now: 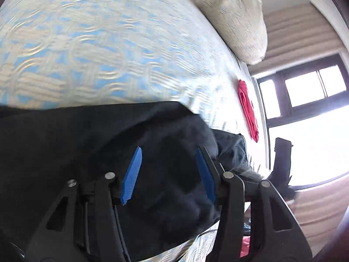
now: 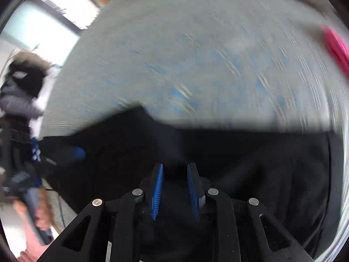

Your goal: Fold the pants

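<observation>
Black pants [image 1: 87,135] lie across the near part of a bed with a blue-and-white patterned cover [image 1: 87,43]. My left gripper [image 1: 169,150] hovers over a bunched part of the pants, its blue pads [image 1: 133,174] wide apart and pressing on nothing. In the right wrist view the pants [image 2: 250,163] fill the lower half, strongly blurred. My right gripper [image 2: 176,164] points steeply down at the pants, its pads [image 2: 157,192] a narrow gap apart; I see no fabric pinched between them. The left gripper's body [image 2: 32,163] shows at the left edge.
A beige pillow [image 1: 237,17] lies at the bed's far right corner. A red cloth [image 1: 247,109] rests on the bed's right edge, seen as a pink streak [image 2: 337,45] in the right wrist view. A bright window [image 1: 305,87] and curtains stand beyond the bed.
</observation>
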The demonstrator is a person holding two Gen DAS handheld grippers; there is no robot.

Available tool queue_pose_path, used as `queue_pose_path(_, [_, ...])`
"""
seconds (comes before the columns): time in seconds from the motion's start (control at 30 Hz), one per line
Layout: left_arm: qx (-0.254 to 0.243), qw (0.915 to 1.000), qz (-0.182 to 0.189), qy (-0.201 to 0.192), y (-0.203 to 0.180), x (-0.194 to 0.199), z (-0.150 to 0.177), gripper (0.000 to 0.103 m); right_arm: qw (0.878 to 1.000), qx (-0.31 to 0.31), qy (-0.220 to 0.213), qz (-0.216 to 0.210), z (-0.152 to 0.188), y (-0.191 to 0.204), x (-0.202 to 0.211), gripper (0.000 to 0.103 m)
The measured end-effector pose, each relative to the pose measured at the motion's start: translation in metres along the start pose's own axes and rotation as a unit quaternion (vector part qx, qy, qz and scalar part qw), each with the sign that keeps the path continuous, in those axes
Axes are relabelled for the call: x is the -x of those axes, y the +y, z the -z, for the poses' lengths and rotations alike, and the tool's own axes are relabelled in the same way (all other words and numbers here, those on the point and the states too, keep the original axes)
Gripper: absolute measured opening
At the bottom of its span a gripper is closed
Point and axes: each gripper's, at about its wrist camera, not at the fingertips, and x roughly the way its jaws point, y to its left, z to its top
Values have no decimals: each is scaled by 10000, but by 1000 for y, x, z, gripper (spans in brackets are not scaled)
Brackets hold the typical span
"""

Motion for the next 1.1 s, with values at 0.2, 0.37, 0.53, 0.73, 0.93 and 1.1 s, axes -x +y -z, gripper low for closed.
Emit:
queue_pose_path(0.2, [-651, 9970, -316, 283, -48, -39, -3, 53, 9846, -1348, -757, -819, 73, -93, 20, 10])
queue_pose_path(0.37, [-921, 9937, -528, 371, -72, -60, 3, 53, 9903, -625, -1196, 325, 60, -76, 68, 14])
queue_pose_path(0.53, [-1175, 9861, -1044, 531, -82, -73, 20, 53, 9843, -590, -1363, 955, 17, -86, 81, 22])
queue_pose_path(0.73, [-1211, 9829, -1218, 663, -82, -80, 23, 56, 9880, -1211, -870, 403, -19, -174, 65, 51])
queue_pose_path(0.93, [-1251, 9800, -1385, 686, -80, -93, 26, 59, 9908, -1215, -318, -496, -41, -183, 34, 64])
queue_pose_path(1.1, [-1372, 9797, -1351, 555, -82, -88, 29, 59, 9876, -1257, -916, 232, -41, -152, 50, 11])
